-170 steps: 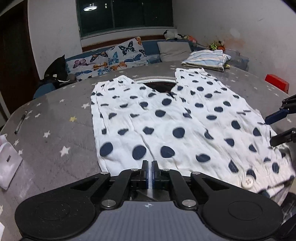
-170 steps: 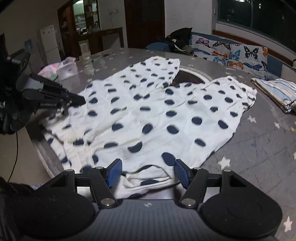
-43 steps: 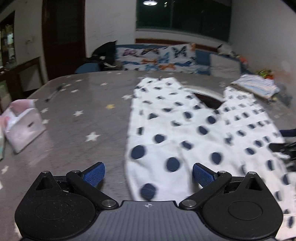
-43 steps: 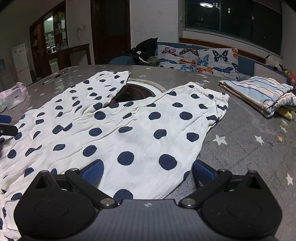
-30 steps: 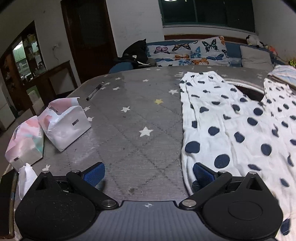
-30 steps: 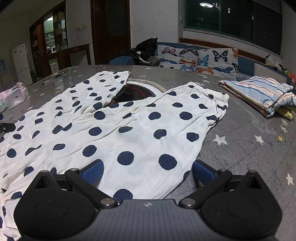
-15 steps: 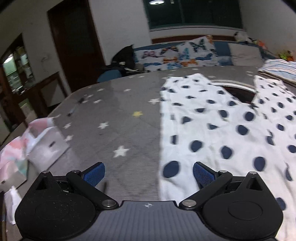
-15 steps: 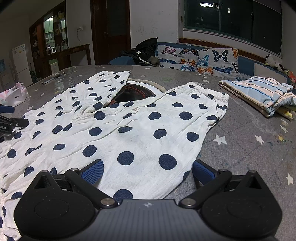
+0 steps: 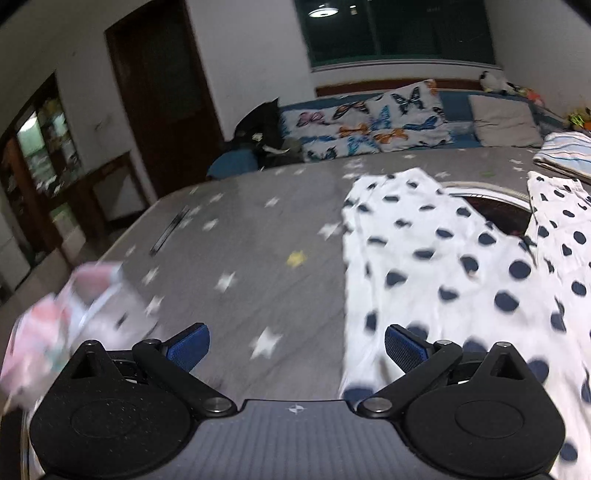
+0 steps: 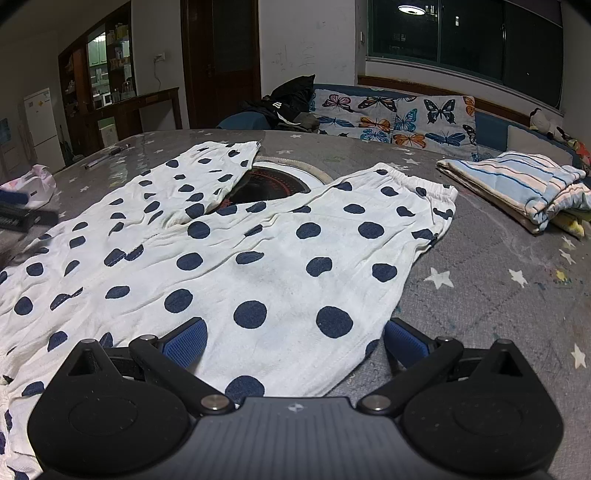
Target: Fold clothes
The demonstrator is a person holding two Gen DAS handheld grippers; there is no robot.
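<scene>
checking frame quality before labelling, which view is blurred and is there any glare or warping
Left wrist view: motion-smeared, worst on the pink tissue packs and table stars; the polka-dot trousers are soft, while the left tongs stay sharp. Right wrist view: crisp, the trousers clear; faint sheen on the far-left table, ceiling lamp reflected in the window. Both show fisheye bending and dark corners.

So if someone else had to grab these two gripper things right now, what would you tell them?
Left gripper: open, holding nothing, over the table at the left edge of the polka-dot pants.
Right gripper: open, empty, over the pants near their right edge.
Pants lie spread flat, both legs apart, across the round burner. A folded striped garment sits at the far right.
No fold made on the pants; all folding is left.
</scene>
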